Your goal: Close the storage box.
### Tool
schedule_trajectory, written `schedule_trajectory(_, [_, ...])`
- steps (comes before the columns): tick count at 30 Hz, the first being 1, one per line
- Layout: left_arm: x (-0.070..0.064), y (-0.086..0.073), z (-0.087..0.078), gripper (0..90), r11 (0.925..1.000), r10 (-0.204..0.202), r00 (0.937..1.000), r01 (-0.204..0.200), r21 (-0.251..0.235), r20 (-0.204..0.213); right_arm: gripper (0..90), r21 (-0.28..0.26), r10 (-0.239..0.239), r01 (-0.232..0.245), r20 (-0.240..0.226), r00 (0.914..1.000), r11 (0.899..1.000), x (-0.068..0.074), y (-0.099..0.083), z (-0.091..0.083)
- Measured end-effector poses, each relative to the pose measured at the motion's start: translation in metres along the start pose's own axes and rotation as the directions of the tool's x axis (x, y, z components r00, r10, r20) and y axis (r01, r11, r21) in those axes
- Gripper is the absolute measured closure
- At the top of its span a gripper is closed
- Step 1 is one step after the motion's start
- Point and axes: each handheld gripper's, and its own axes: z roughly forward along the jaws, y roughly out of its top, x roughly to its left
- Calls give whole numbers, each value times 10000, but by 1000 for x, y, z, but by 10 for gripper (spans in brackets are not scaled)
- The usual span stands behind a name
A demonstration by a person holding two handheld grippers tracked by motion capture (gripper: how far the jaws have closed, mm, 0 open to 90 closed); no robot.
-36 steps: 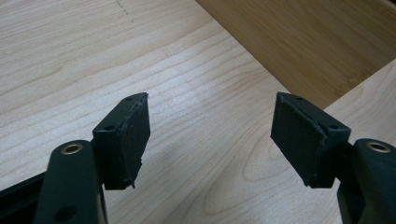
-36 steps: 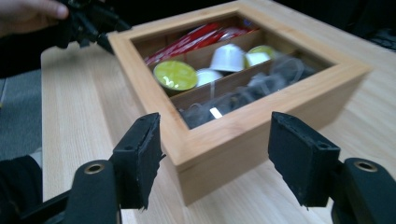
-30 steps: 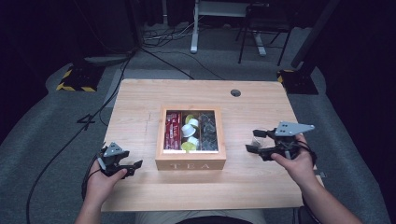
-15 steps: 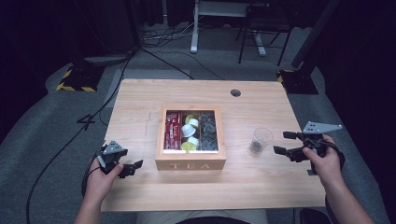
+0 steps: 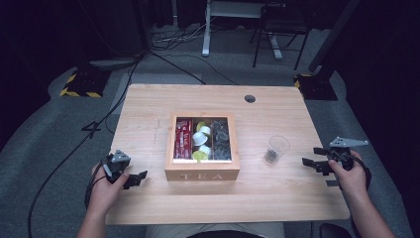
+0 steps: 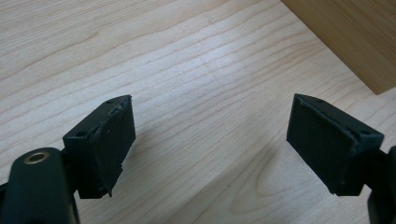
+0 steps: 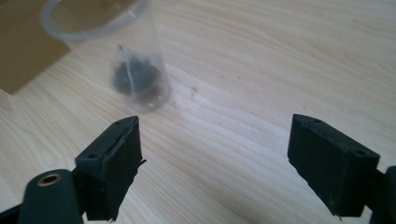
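A wooden box marked TEA (image 5: 202, 168) stands open at the table's middle, with red packets, round pods and dark sachets in its compartments. To its right stands a clear plastic cup (image 5: 276, 149) (image 7: 116, 56) with a dark tea bag (image 7: 137, 79) at its bottom. My right gripper (image 5: 312, 157) (image 7: 215, 163) is open at the table's right edge, well clear of the cup. My left gripper (image 5: 130, 174) (image 6: 210, 149) is open near the front left, just left of the box (image 6: 345, 37), with nothing between its jaws.
The pale wooden table (image 5: 148, 109) has a round cable hole (image 5: 250, 98) at its back right. Black cables (image 5: 64, 163) run over the grey floor on the left. A desk frame and a chair stand beyond the table.
My right gripper has let go of the cup and drawn back to the right edge. The cup now stands alone beside the box. The left gripper has barely moved.
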Motion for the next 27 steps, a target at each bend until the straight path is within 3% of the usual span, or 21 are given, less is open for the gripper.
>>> schedule_trajectory(6, [1,-2,4,160,9999,141,9999,-141,-11,81,178,267,25,-30,203,9998,9996,-6,-17,13])
schedule_trajectory(11, [2,-2,6,157,9996,210,9998,-211,-180,-47,167,609,-365,337,447,9983,9976,-3,-22,22])
schedule_trajectory(17, [5,-3,9,151,9964,798,9966,-803,-255,-188,150,832,-356,293,758,9965,9961,1,-28,30])
schedule_trajectory(21, [6,-4,10,142,9960,820,9965,-825,-329,-160,137,453,-589,535,1285,9900,9975,3,-32,35])
schedule_trajectory(27, [3,-3,11,100,9962,836,9963,-840,-235,-177,123,496,-667,607,1298,9893,9969,3,-32,36])
